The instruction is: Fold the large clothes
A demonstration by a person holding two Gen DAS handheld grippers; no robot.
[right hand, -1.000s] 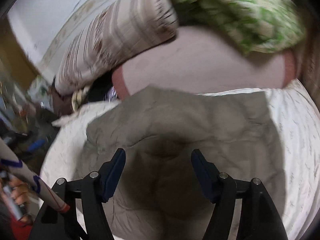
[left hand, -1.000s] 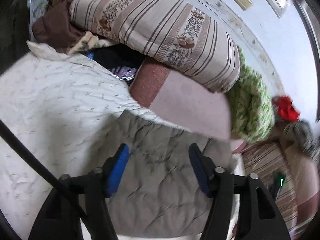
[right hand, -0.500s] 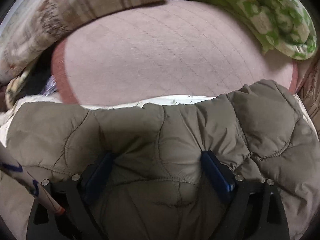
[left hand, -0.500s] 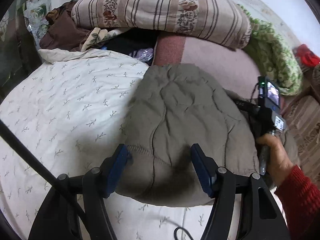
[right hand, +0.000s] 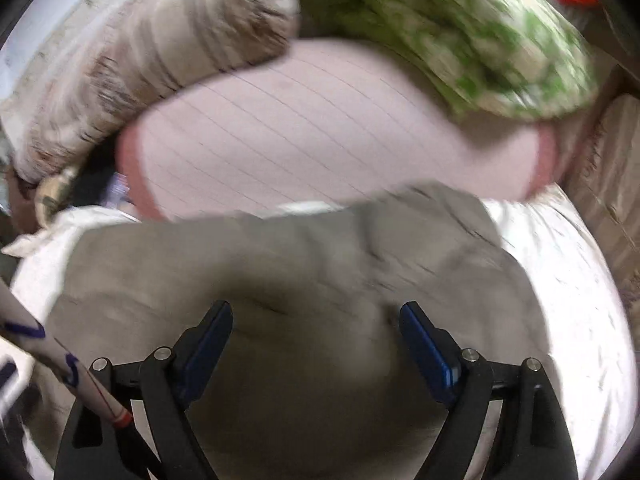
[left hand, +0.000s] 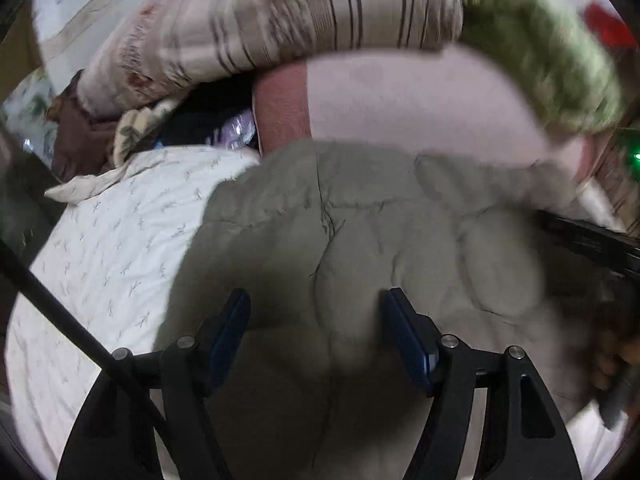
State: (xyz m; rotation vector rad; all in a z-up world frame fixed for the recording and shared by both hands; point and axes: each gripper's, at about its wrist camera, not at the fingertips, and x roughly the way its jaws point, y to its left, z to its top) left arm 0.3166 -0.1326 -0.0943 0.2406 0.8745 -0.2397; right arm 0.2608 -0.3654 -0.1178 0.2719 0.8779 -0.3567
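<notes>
Puffy grey-green quilted jacket [left hand: 360, 248] lying on the white leaf-print bed sheet [left hand: 112, 240], left hand-held gripper [left hand: 316, 334] spread, jaws just opening, right hand-held gripper [right hand: 316, 338] spread, jaws just closing a little, neither pinching it, striped pillow [left hand: 280, 20], smooth pink cushion [right hand: 320, 128], green fuzzy blanket [right hand: 480, 40]

- White sheet [left hand: 116, 248] lies bare left of the quilted jacket [left hand: 360, 240] — open room there; a smaller bare strip shows on its right [right hand: 568, 280].
- Beyond the jacket, the pink blanket [right hand: 320, 132] is flat and uncluttered.
- Striped pillow [left hand: 280, 12] and green bedding [right hand: 480, 40] wall off the far edge.
- Clutter of clothes [left hand: 80, 136] crowds the far-left corner.
</notes>
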